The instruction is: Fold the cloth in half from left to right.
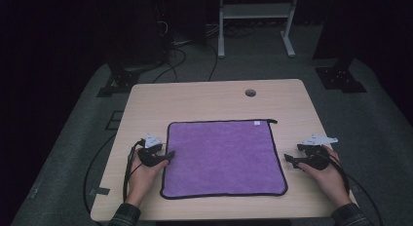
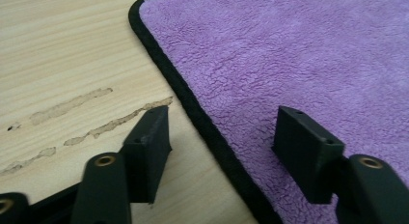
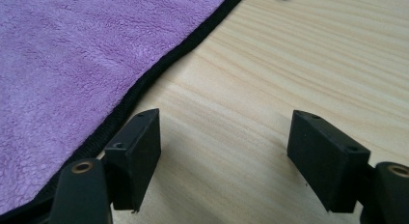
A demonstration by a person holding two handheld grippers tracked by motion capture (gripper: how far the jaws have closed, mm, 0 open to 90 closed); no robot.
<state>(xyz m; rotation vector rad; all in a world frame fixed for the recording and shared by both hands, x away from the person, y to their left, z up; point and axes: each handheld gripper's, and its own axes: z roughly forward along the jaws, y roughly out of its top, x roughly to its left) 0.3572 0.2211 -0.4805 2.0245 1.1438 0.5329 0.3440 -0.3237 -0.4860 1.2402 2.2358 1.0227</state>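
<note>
A purple towel (image 1: 222, 158) with a black hem lies flat on the wooden table (image 1: 209, 97). My left gripper (image 1: 169, 155) is at the towel's left edge. In the left gripper view the gripper (image 2: 222, 137) is open and straddles the black hem (image 2: 193, 105): one jaw stands over the wood, the other over the purple towel (image 2: 299, 55). My right gripper (image 1: 289, 157) sits just off the towel's right edge. In the right gripper view that gripper (image 3: 224, 142) is open over bare wood, with the towel (image 3: 72, 64) to its left and nothing between the pads.
A round cable hole (image 1: 250, 93) is in the table near the far edge. A small black loop (image 1: 272, 121) sticks out at the towel's far right corner. Pale scuff marks (image 2: 72, 108) streak the wood by the left gripper. A white frame (image 1: 255, 21) stands beyond the table.
</note>
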